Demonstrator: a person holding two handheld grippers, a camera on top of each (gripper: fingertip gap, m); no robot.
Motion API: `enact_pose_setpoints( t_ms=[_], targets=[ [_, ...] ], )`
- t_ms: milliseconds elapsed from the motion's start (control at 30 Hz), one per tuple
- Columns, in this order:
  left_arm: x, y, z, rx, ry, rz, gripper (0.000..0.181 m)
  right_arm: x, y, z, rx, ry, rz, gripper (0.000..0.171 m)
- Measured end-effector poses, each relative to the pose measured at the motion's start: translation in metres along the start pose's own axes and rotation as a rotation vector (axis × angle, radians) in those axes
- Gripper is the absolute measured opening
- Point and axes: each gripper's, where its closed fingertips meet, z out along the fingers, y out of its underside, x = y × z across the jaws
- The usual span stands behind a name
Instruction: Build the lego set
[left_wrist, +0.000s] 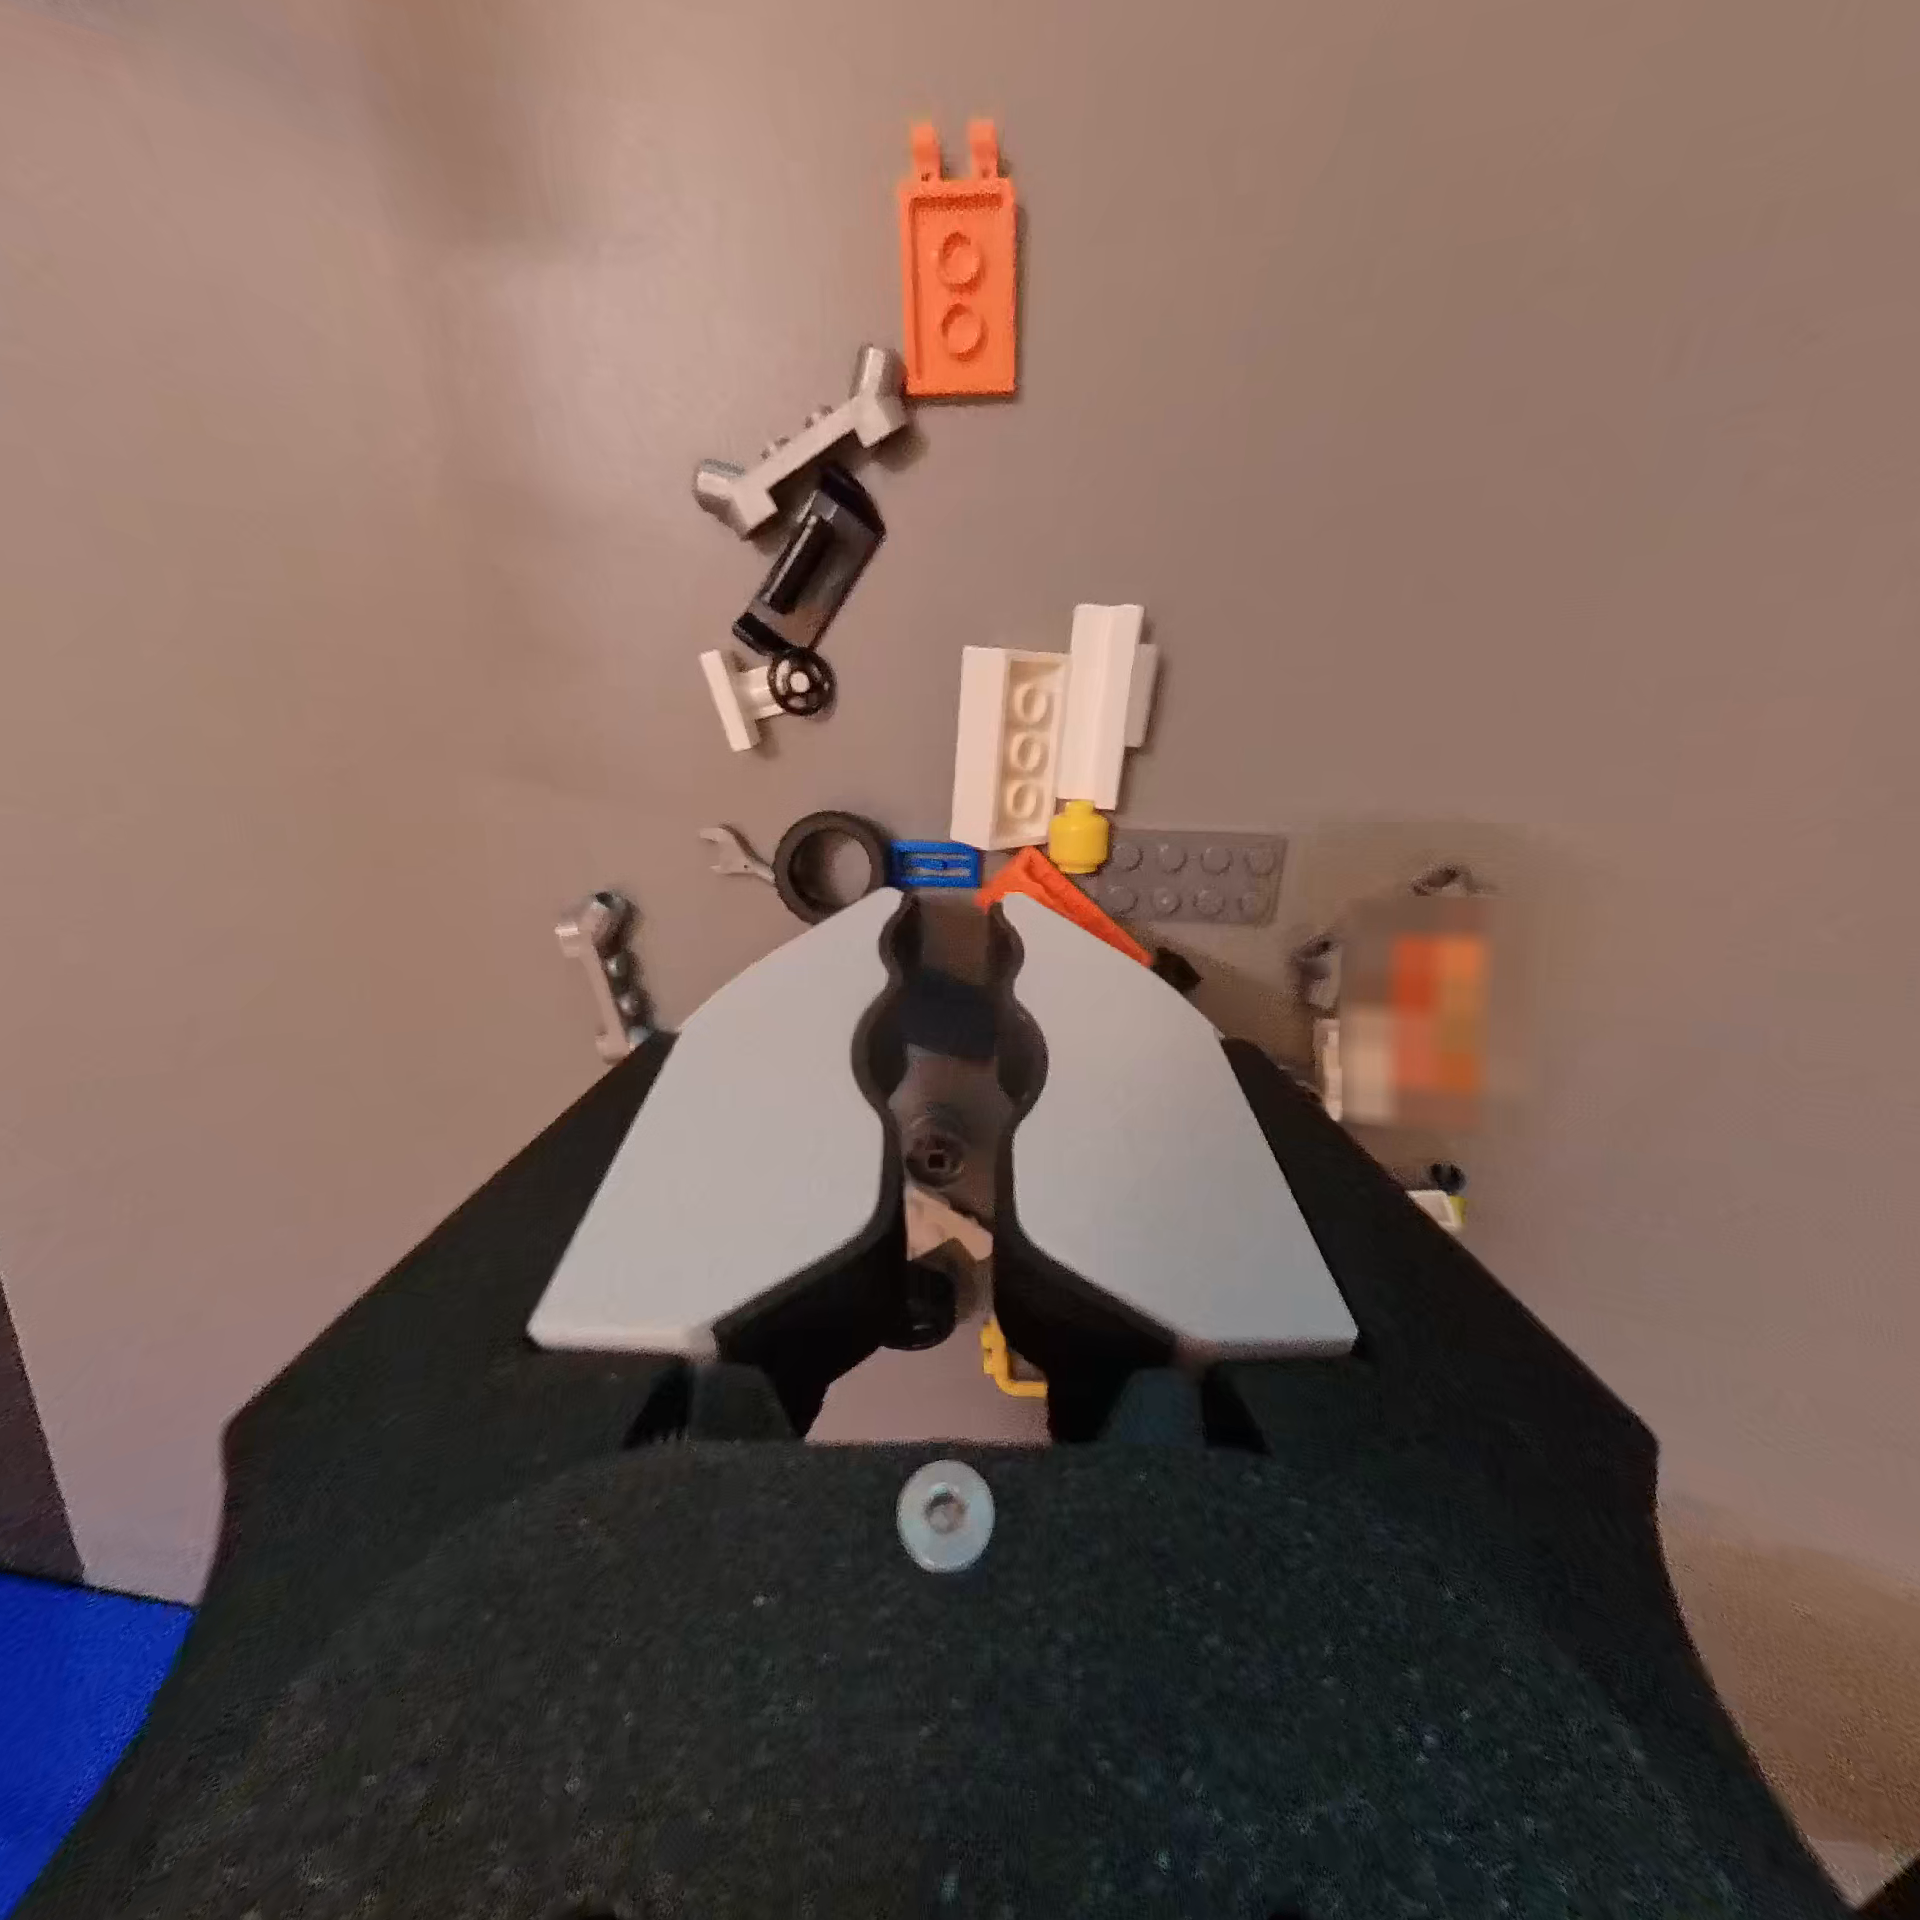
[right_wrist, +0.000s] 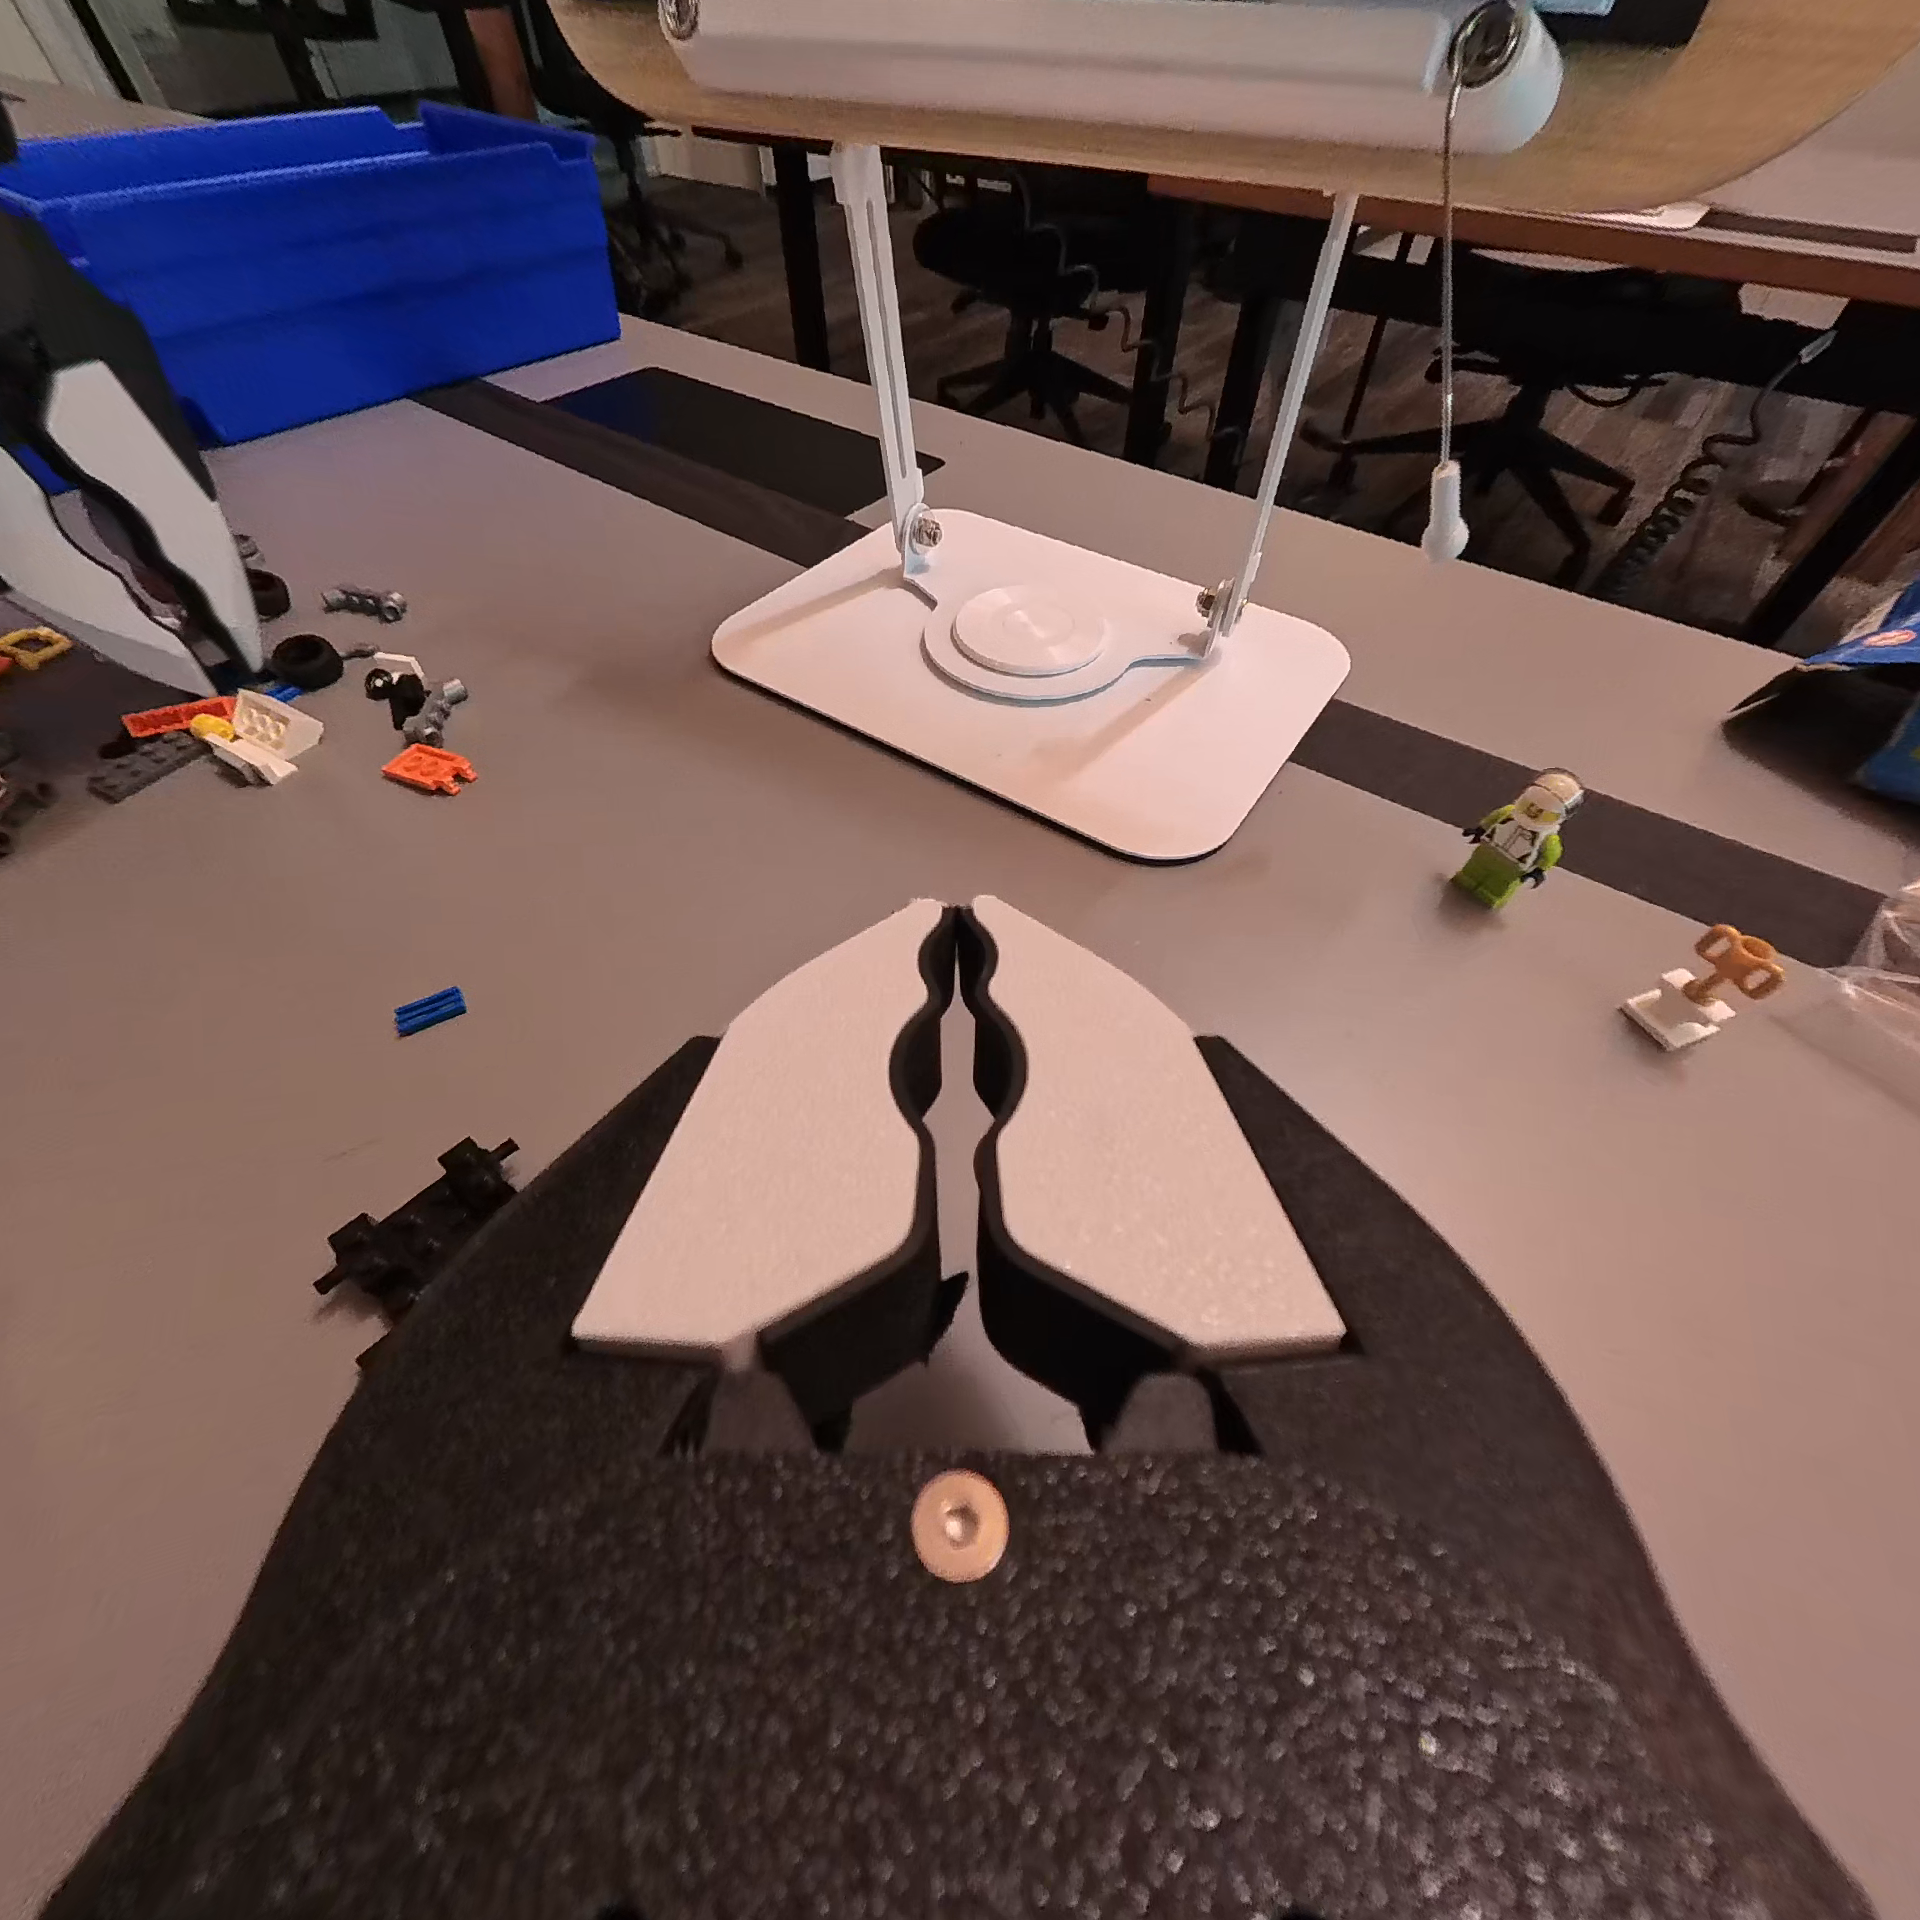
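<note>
Grey table (right_wrist: 644, 894) strewn with lego pieces (left_wrist: 961, 275); dim office chairs (right_wrist: 1023, 270) behind

Black grainy gripper bodies, pale grey wavy-edged jaws, silver screws

Loose lego pieces (left_wrist: 961, 281) scattered on grey table; green minifigure (right_wrist: 1512, 840) upright.

Two orange plates (left_wrist: 959, 286) (left_wrist: 1065, 904), one black tyre (left_wrist: 828, 865), one yellow head (left_wrist: 1078, 834), one dark grey studded plate (left_wrist: 1195, 878), and one green minifigure (right_wrist: 1512, 840) are counted.
</note>
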Motion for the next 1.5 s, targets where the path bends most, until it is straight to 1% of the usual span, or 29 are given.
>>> enact_pose_setpoints(
  t_ms=[67, 200, 533, 600, 833, 933, 1000, 1067, 1167, 1367, 1500],
  targets=[
    [-0.003, 0.0, 0.002, -0.001, 0.0, -0.002, 0.012, 0.0, 0.001, 0.0, -0.003, -0.004, 0.002, 0.0],
    [-0.009, -0.003, 0.004, 0.012, -0.014, -0.009, 0.021, -0.001, 0.002, 0.001, -0.007, -0.007, 0.0, 0.0],
    [-0.001, -0.007, 0.008, 0.018, 0.035, -0.01, 0.021, -0.003, 0.003, 0.002, -0.015, -0.019, 0.002, 0.0],
    [0.0, -0.007, 0.008, 0.017, 0.048, -0.016, 0.018, -0.002, 0.004, 0.002, -0.016, -0.018, 0.001, 0.0],
    [-0.001, -0.004, 0.007, 0.017, 0.041, -0.02, 0.016, -0.002, 0.004, 0.002, -0.016, -0.016, 0.001, 0.0],
    [-0.003, -0.006, 0.0, 0.032, 0.021, -0.021, 0.016, -0.002, 0.004, 0.002, -0.017, -0.017, -0.001, 0.0],
    [-0.004, -0.016, -0.012, 0.065, -0.001, -0.016, 0.015, -0.003, 0.003, 0.002, -0.016, -0.018, -0.002, 0.0],
    [0.002, -0.032, -0.023, 0.109, -0.008, 0.004, 0.015, -0.003, 0.004, 0.002, -0.017, -0.02, -0.002, 0.0],
    [0.014, -0.058, -0.029, 0.132, -0.029, 0.077, 0.015, -0.005, 0.003, 0.002, -0.018, -0.024, -0.007, 0.0],
    [0.041, -0.103, -0.021, 0.198, -0.045, 0.195, 0.016, -0.005, 0.001, 0.0, -0.011, -0.022, -0.015, 0.0],
    [0.064, -0.114, -0.006, 0.212, -0.005, 0.218, 0.016, -0.005, 0.001, 0.0, -0.012, -0.024, -0.013, 0.0]
  ],
)
